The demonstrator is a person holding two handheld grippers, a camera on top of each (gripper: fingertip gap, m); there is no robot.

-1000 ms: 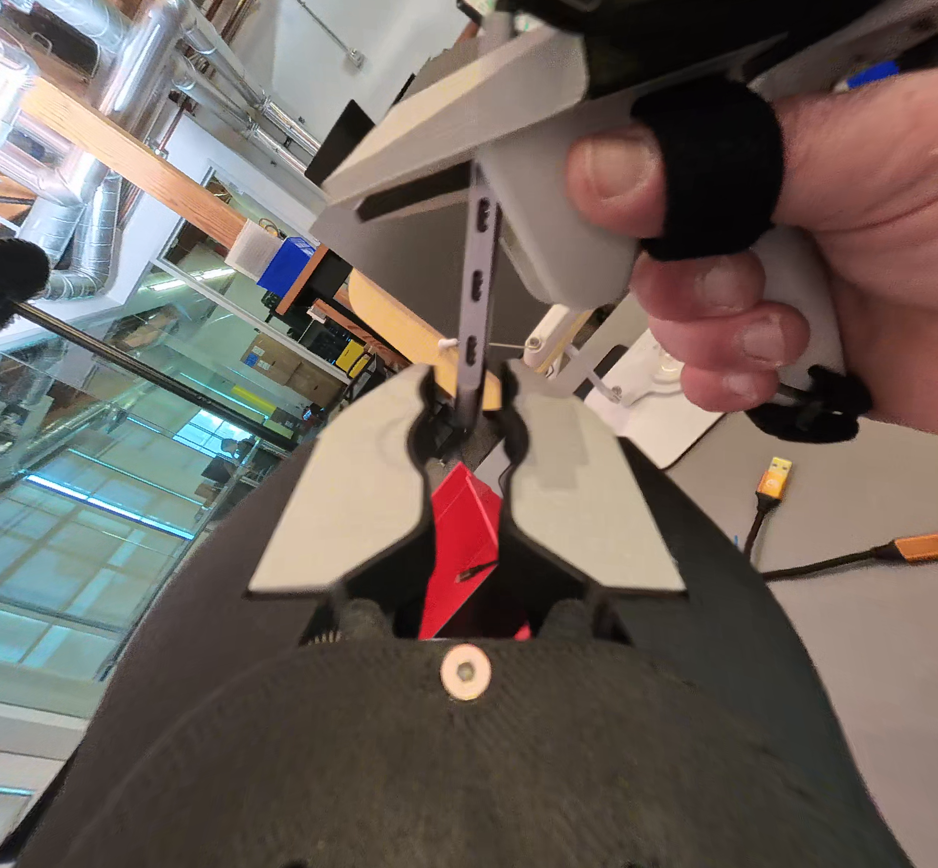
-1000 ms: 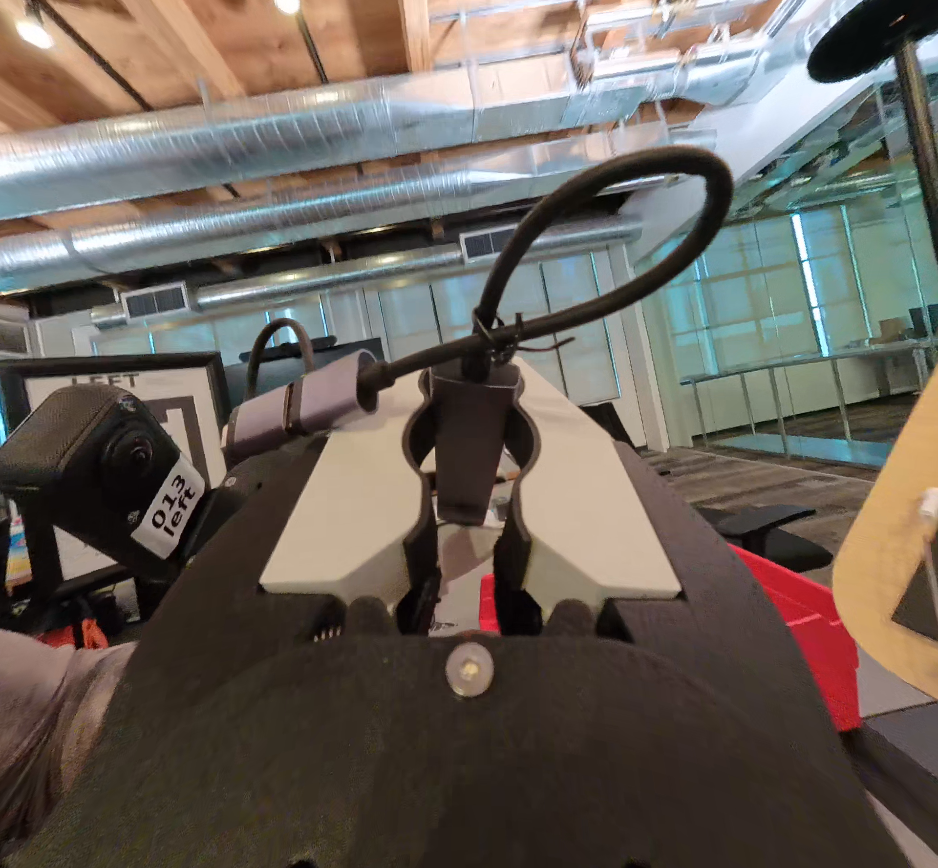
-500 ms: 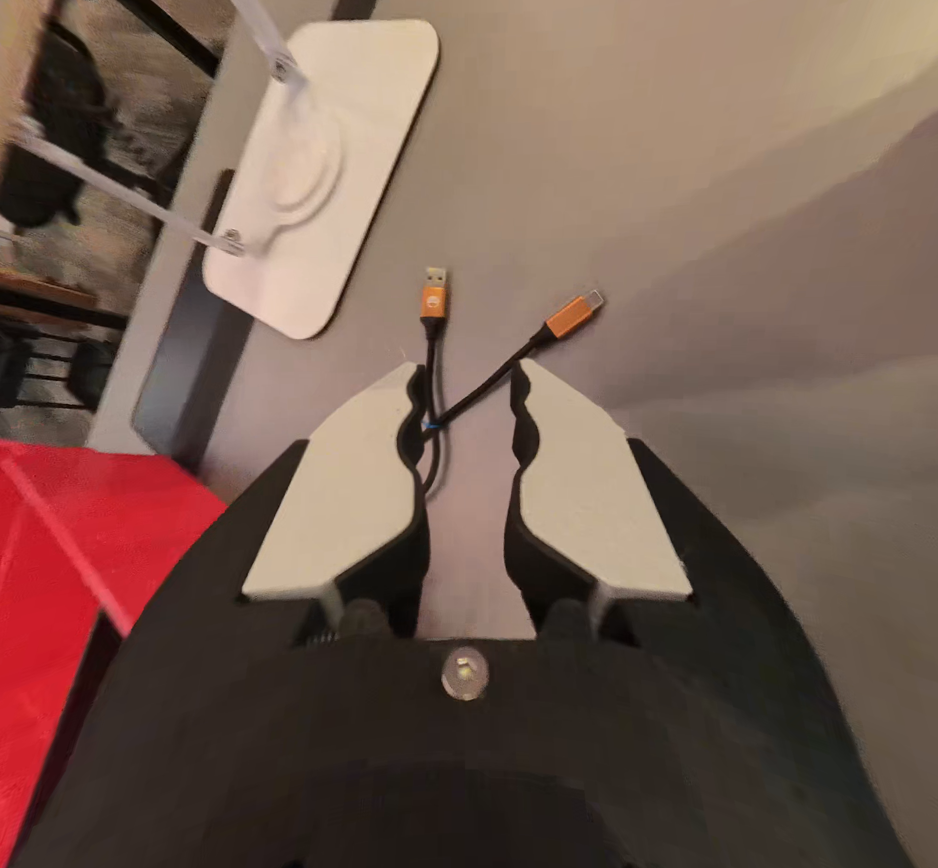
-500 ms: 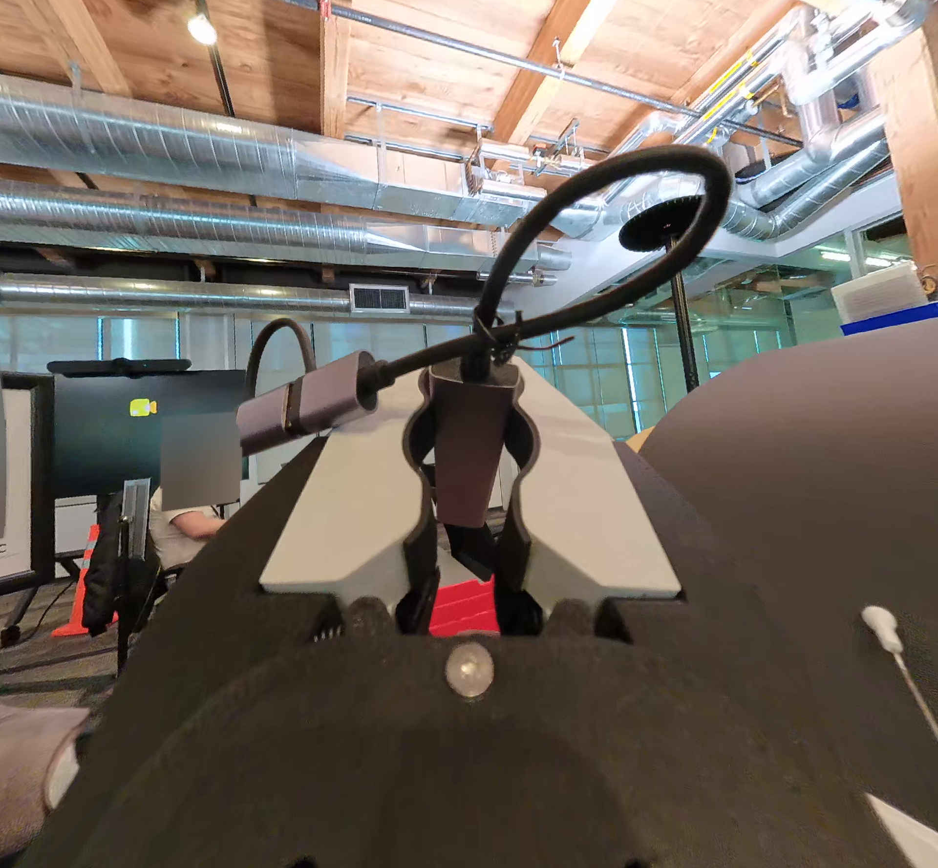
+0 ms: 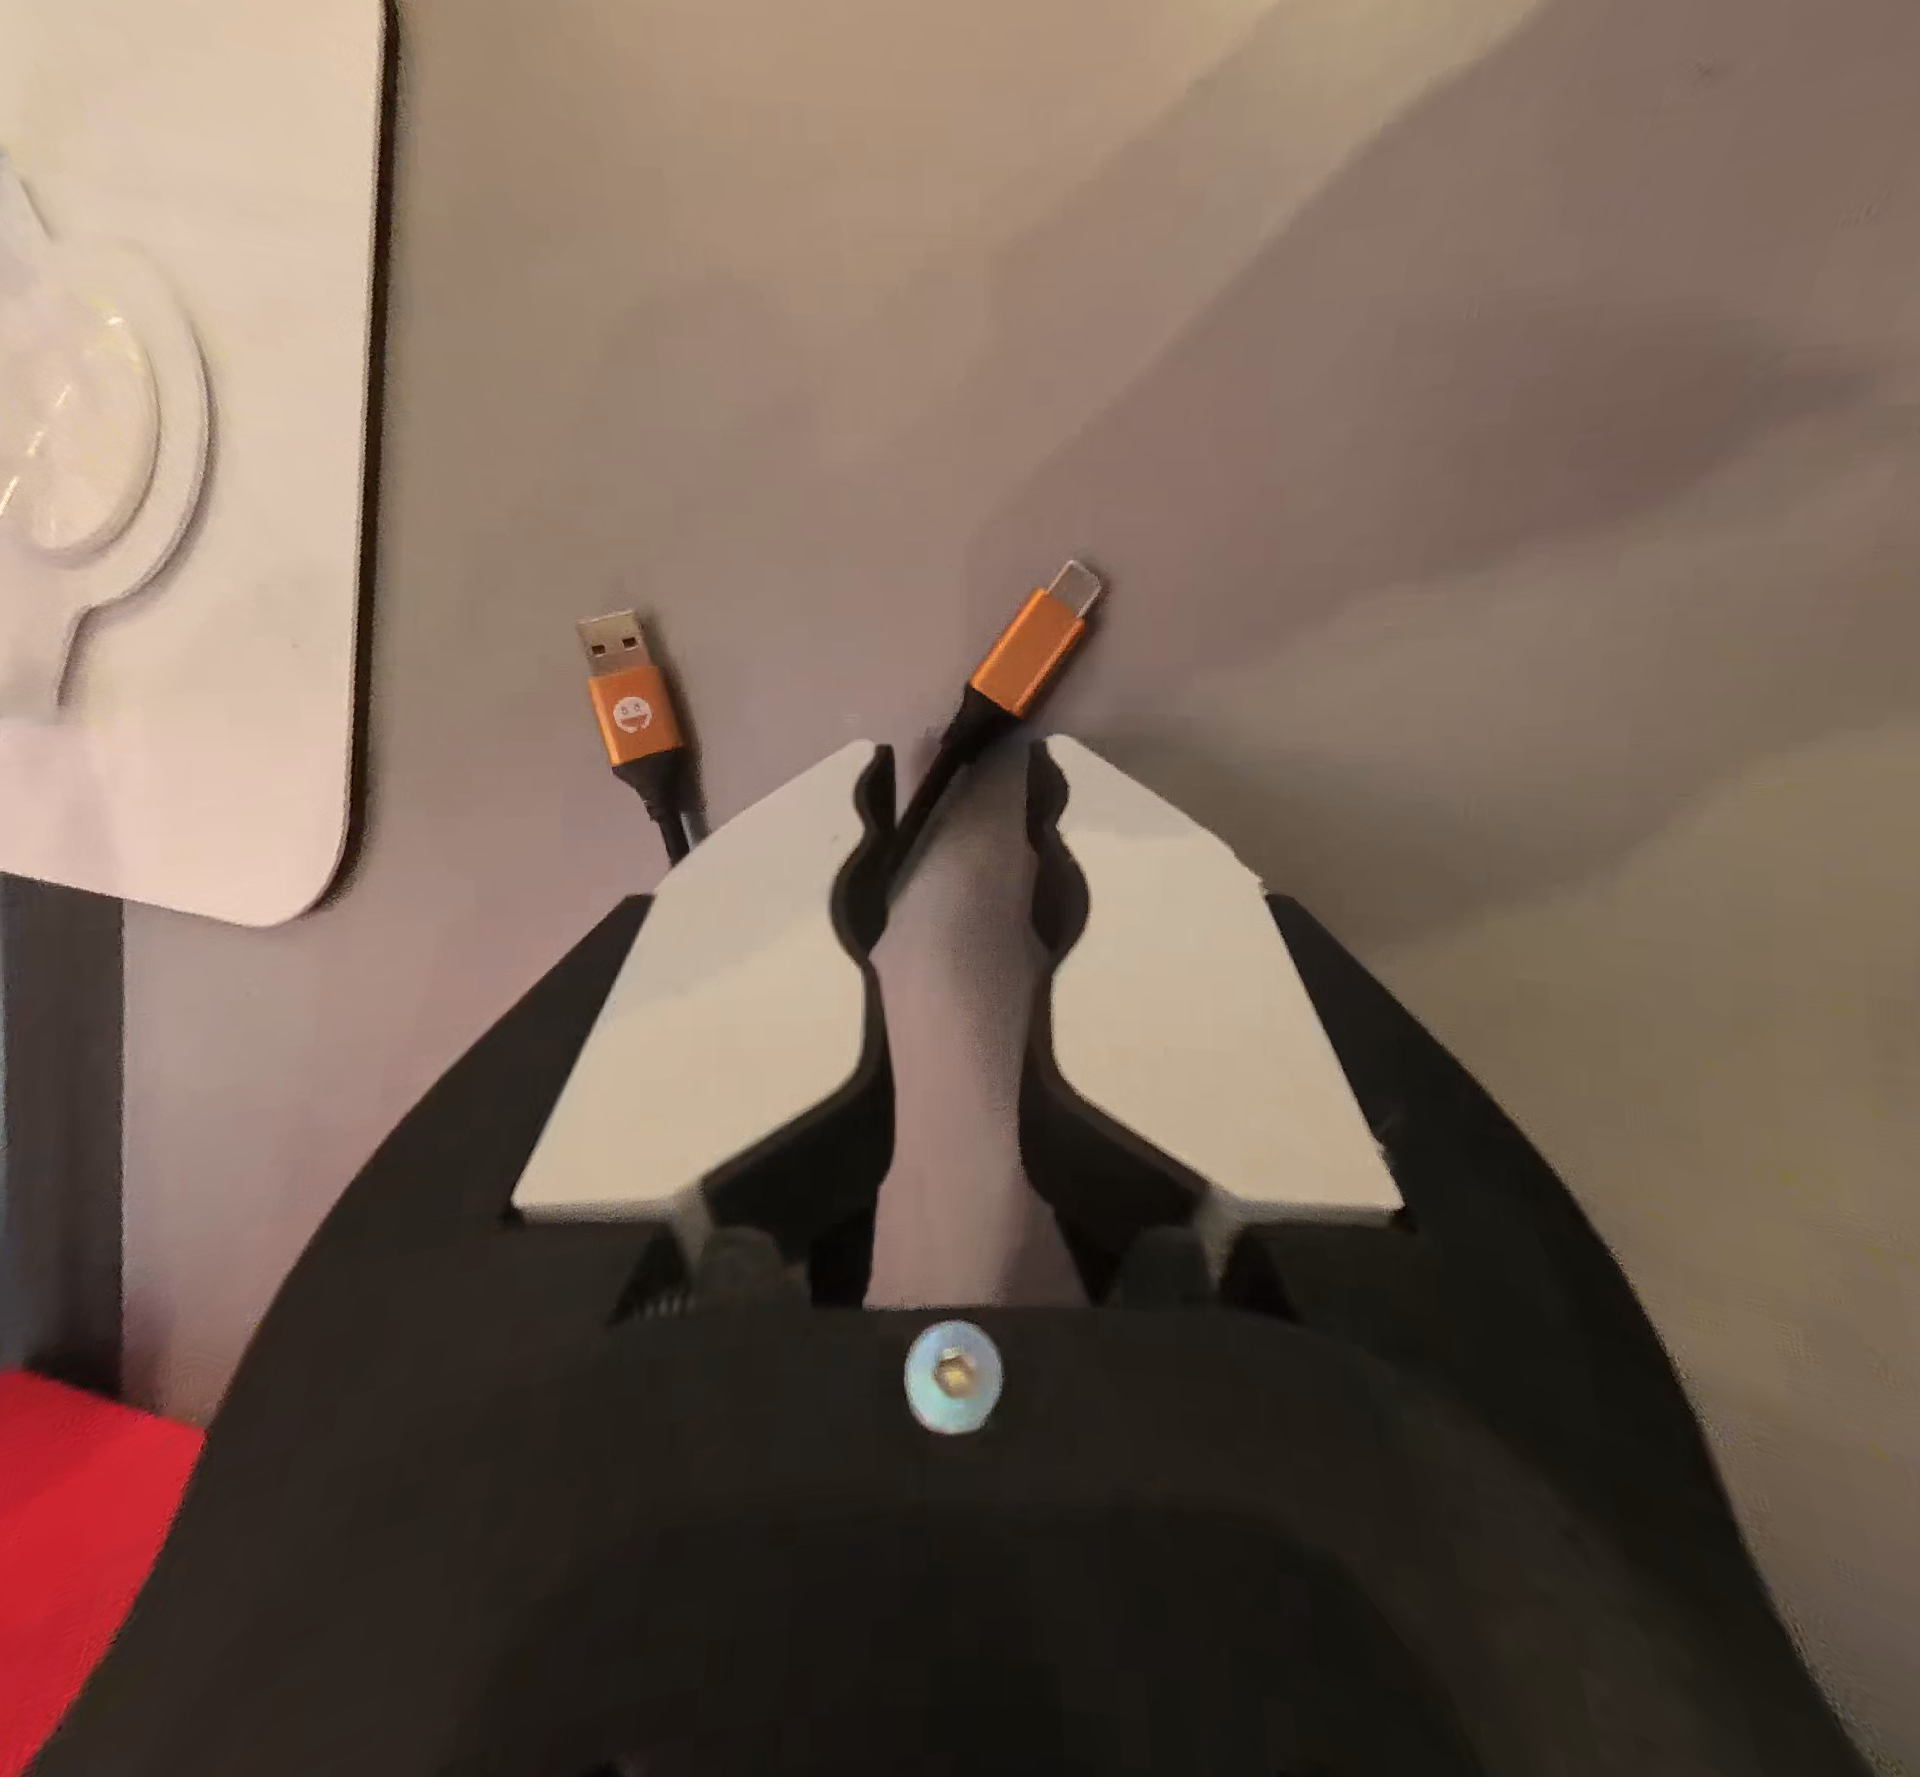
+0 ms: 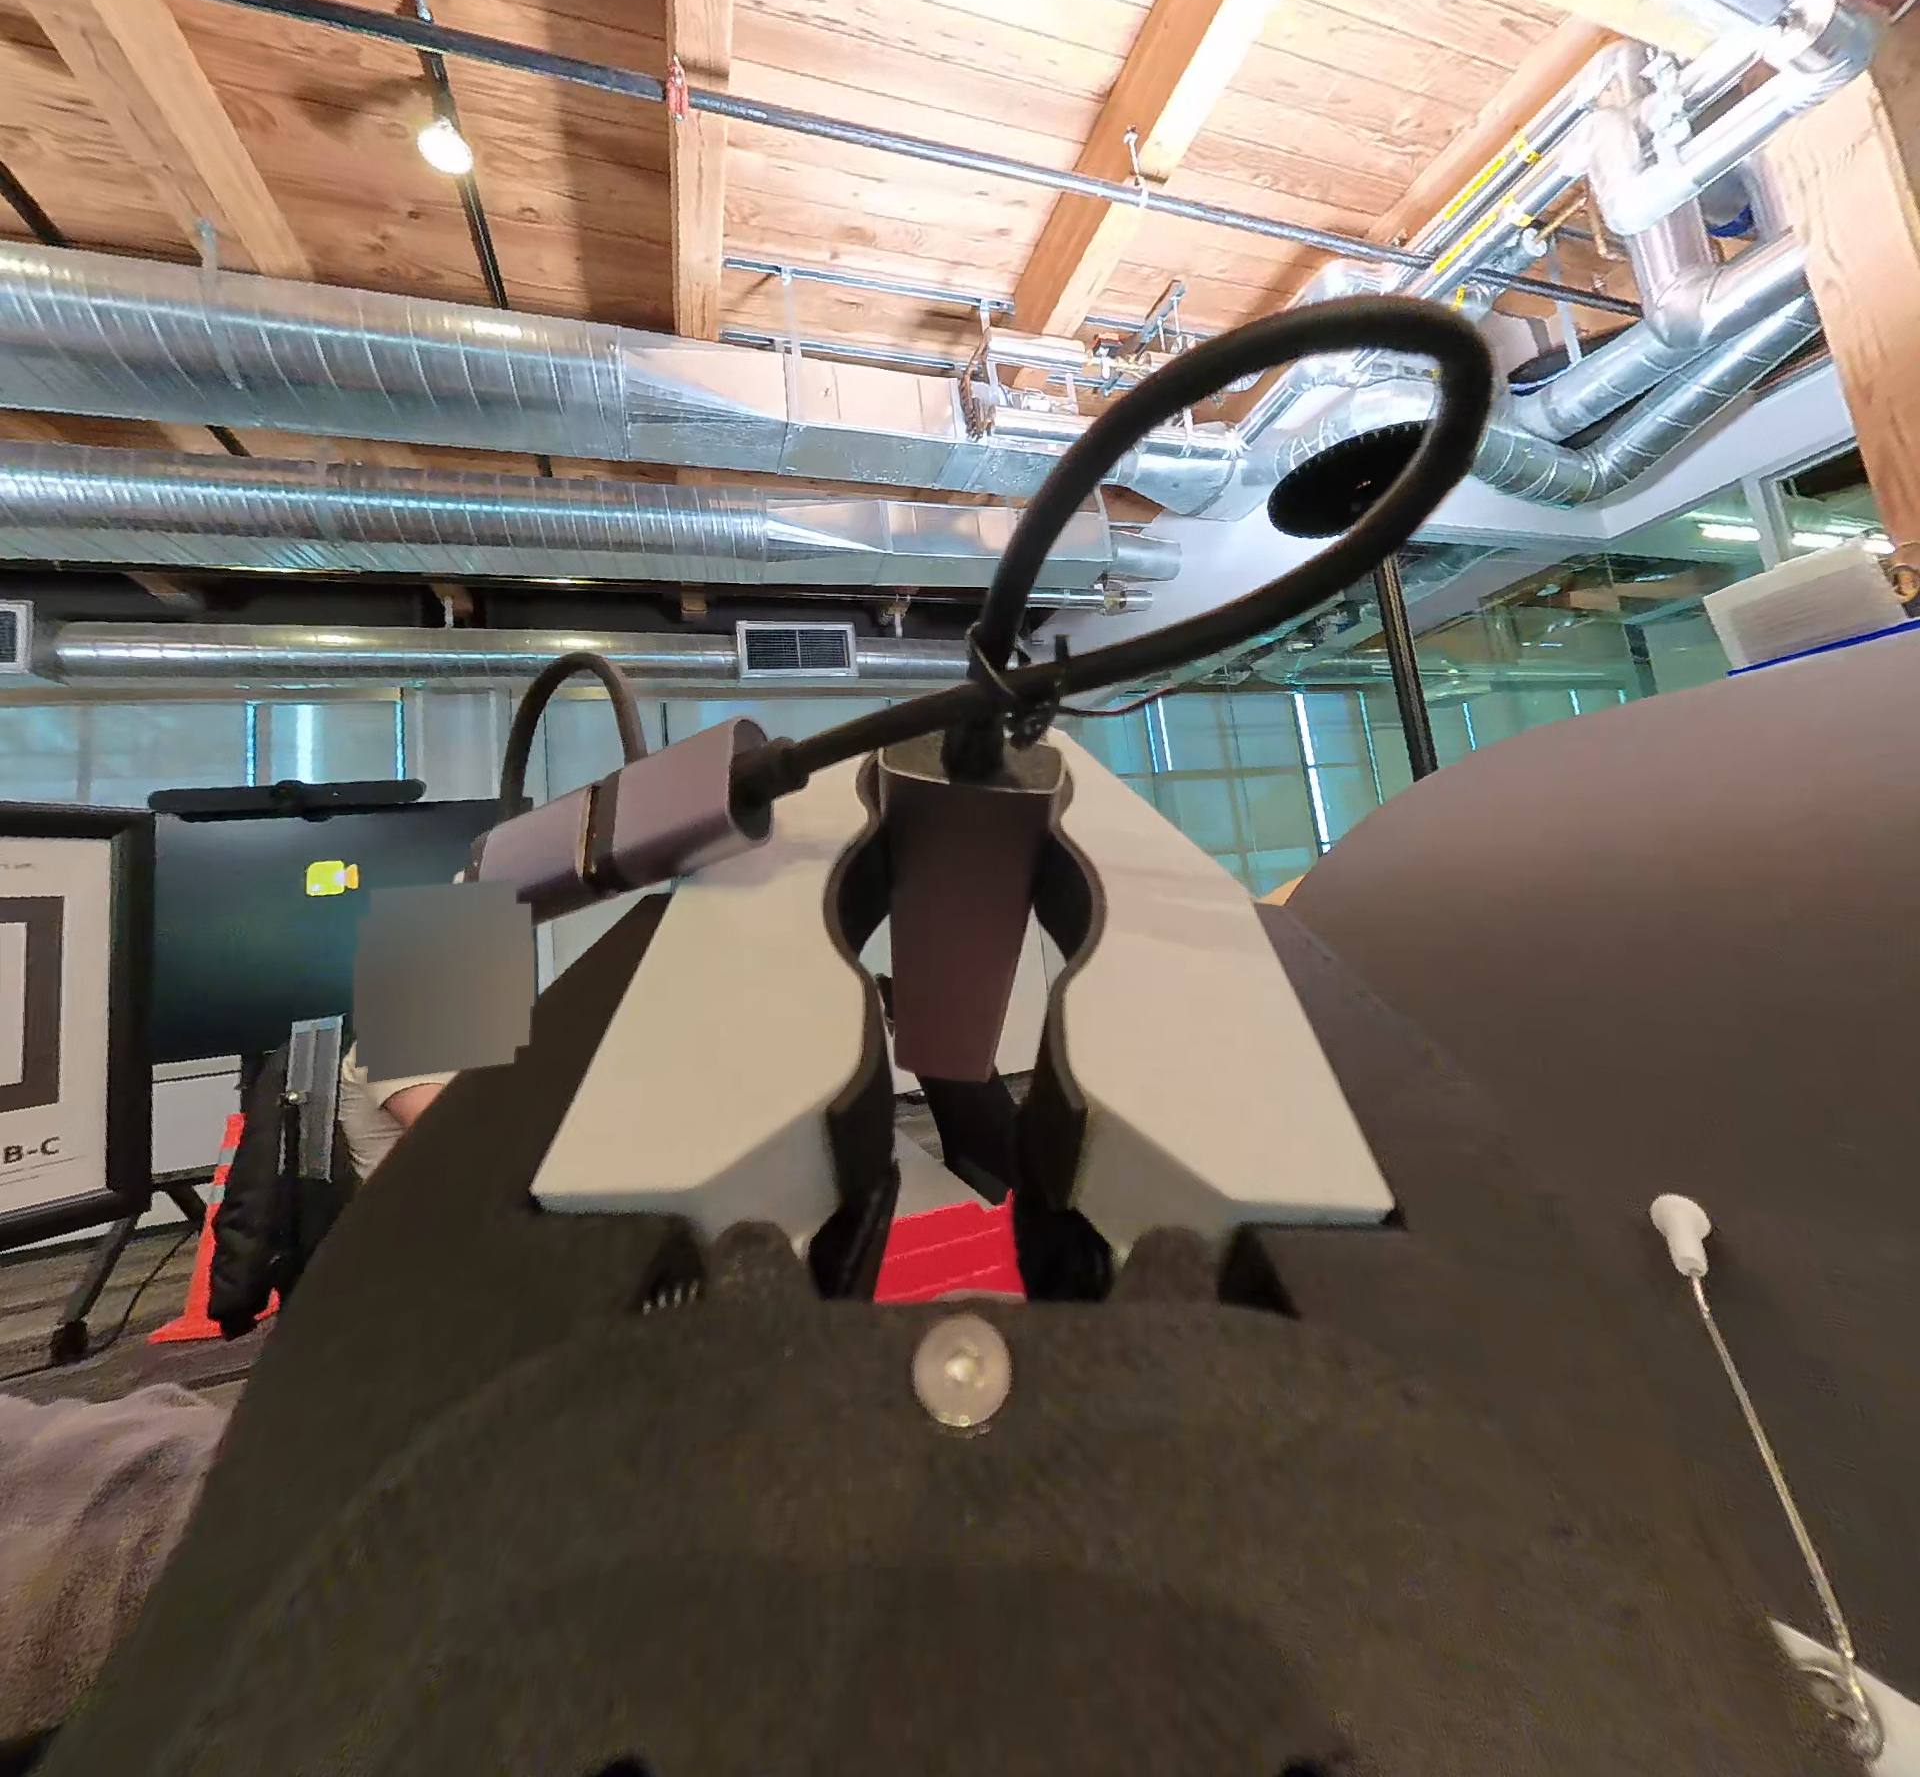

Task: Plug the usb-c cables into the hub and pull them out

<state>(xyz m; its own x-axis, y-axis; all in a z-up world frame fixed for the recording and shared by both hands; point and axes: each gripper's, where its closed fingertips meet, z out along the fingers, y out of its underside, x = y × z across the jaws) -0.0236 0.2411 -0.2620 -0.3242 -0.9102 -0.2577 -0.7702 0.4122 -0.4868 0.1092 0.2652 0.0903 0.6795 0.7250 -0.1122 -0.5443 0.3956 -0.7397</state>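
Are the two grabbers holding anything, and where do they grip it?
The right gripper is shut on the grey hub, clamping its narrow sides. The left gripper is open, holding nothing, above the orange cable.

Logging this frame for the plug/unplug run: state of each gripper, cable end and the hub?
left gripper: open, empty, fingers over the cable
USB-C plug: unplugged, lying on the table
USB-A plug: unplugged, on the table
right gripper: shut on the hub
hub: held up, own cable looped above
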